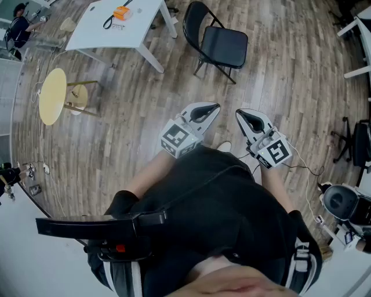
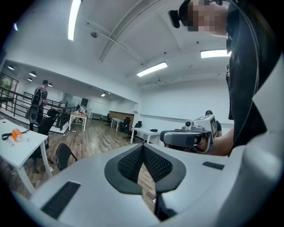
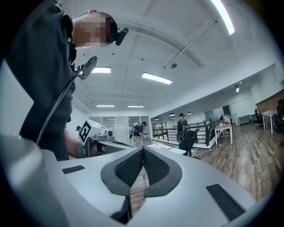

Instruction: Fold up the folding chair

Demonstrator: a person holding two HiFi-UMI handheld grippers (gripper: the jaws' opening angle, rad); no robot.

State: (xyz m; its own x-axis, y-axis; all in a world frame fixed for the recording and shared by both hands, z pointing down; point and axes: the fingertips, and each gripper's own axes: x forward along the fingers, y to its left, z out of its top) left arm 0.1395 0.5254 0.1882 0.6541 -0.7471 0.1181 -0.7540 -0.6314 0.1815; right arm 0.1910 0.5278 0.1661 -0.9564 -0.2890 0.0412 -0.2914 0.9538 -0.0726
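A black folding chair (image 1: 215, 39) stands unfolded on the wood floor, up and a little right of centre in the head view. It also shows small at the lower left of the left gripper view, the chair (image 2: 64, 156). My left gripper (image 1: 215, 107) and right gripper (image 1: 239, 113) are held side by side in front of my body, well short of the chair, both shut with nothing between the jaws. In the left gripper view my left gripper (image 2: 143, 146) has its pads together. My right gripper (image 3: 143, 151) looks the same. Each view shows the other gripper beside it.
A white table (image 1: 119, 26) with an orange object (image 1: 122, 13) stands left of the chair. A round yellow stool (image 1: 55, 96) lies further left. White table legs (image 1: 355, 29) and a black chair base (image 1: 348, 142) are at the right. People stand far off.
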